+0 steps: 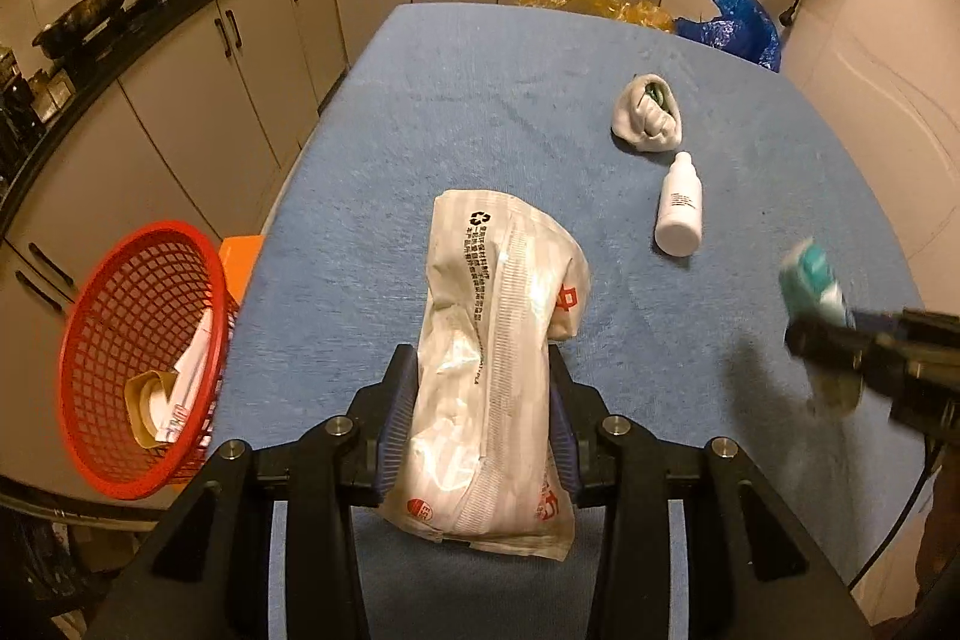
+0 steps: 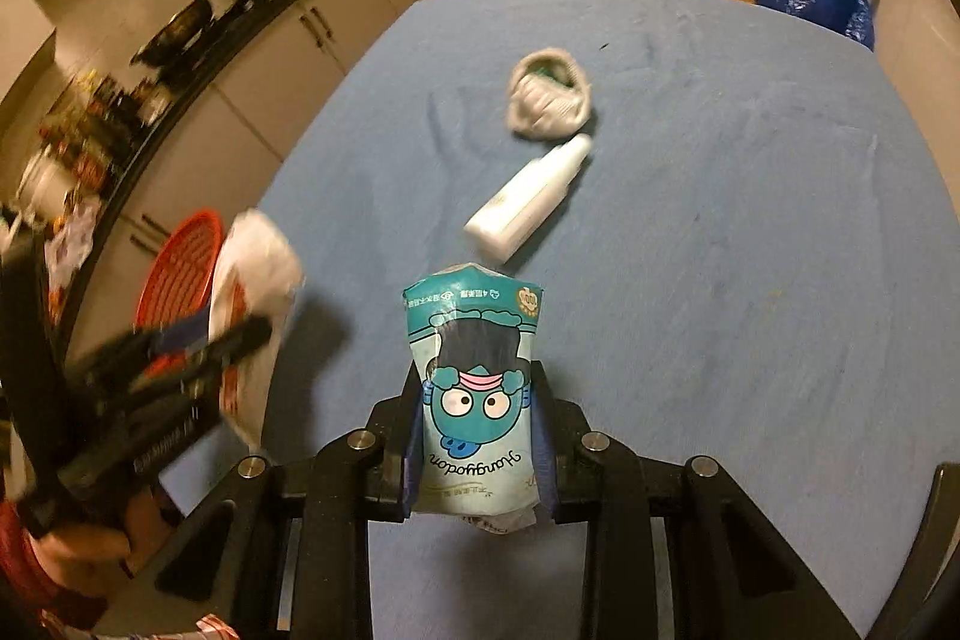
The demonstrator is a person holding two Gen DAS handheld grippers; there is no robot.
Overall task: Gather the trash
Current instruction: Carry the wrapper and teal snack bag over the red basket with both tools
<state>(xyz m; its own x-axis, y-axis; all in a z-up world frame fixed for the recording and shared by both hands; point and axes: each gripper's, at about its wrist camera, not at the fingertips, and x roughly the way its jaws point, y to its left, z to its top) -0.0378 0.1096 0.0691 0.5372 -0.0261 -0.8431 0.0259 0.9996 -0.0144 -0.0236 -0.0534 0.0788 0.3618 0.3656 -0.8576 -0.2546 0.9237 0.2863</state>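
Gripping a crumpled white plastic package in my left tool, I have the two blue pads pressed against its sides at a middling width, so the package bulges above and below them. It stands up out of the jaws, clear of the blue-covered desk, near the desk's left edge. My right tool is closed narrow on a teal tissue packet with a cartoon face printed on it (the face reads upside down from my side), squeezed between the pads and held above the desk's near part. Both tools point steeply down toward the desk top.

Seen from the left wrist, my right tool comes in blurred from the right edge with the teal packet at its tip. Seen from the right wrist, my left tool sits low at the left, also blurred, with a bit of hand and red sleeve behind it.

Off the desk's left edge is a red mesh basket, tilted toward me, already holding paper scraps and a small cardboard piece. Out toward the desk's right side lie a white bottle on its side and, just beyond its cap, a rolled grey-white sock.
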